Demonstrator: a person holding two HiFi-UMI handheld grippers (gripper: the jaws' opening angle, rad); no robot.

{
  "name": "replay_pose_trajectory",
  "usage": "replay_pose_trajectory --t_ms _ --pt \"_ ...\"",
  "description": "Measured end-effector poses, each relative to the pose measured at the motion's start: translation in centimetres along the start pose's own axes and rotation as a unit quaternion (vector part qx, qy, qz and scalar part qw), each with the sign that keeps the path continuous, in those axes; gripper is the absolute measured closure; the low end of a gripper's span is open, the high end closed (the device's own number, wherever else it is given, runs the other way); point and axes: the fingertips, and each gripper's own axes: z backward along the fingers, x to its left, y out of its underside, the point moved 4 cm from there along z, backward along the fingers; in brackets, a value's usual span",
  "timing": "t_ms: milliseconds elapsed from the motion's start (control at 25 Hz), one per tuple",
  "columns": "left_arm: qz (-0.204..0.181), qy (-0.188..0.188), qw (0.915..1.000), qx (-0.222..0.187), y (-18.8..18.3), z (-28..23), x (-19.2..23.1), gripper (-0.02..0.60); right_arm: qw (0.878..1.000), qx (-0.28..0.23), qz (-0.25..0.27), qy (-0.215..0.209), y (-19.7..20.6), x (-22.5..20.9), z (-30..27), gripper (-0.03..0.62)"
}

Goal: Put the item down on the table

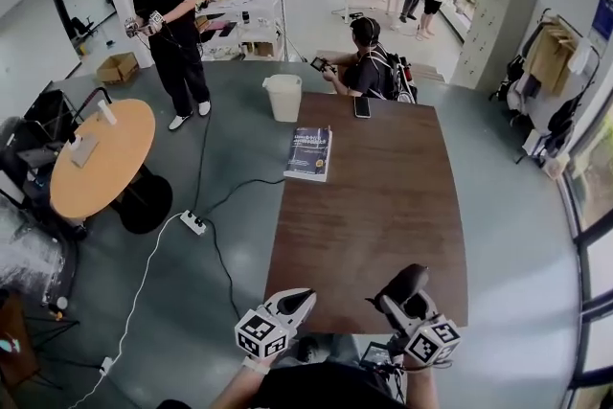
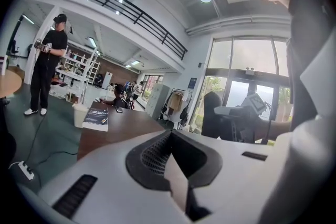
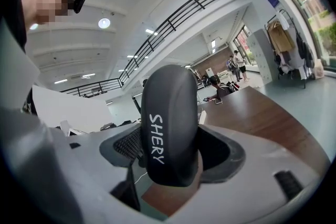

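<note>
My right gripper [image 1: 395, 300] has its fingers clenched on a black case [image 3: 168, 123] marked SHERY, held up over the near edge of the table [image 1: 383, 196], while my left gripper [image 1: 302, 299] beside it has its fingers pressed together, empty.

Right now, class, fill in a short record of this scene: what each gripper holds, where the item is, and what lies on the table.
right gripper: shut on a dark case printed SHERY
left gripper: jaws together, nothing between them
case position: held up at the near end of the brown table, not set down
on the table: book by the far left edge; phone at the far end
task state: put-down not yet done
</note>
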Motion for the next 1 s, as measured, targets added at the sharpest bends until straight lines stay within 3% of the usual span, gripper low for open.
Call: replay_pose_trajectory --t_ms 400,680,1000 --pt "-0.008 -0.040 0.9990 -0.018 -2.0 -2.3 -0.6 0.575 0.998 0.010 0.021 -0.062 -3.4 -2.7 -4.9 0.279" --pt "0.007 -0.091 0.9953 -0.032 -2.2 -2.1 0.7 0.575 0.997 0.028 0.034 -0.071 -4.4 -5.1 -6.4 0.279" --pt "0.010 -0.114 0.9925 -0.043 -2.7 -2.7 0.5 0.575 0.995 0.042 0.047 -0.080 -5.0 -7.5 -7.9 0.279"
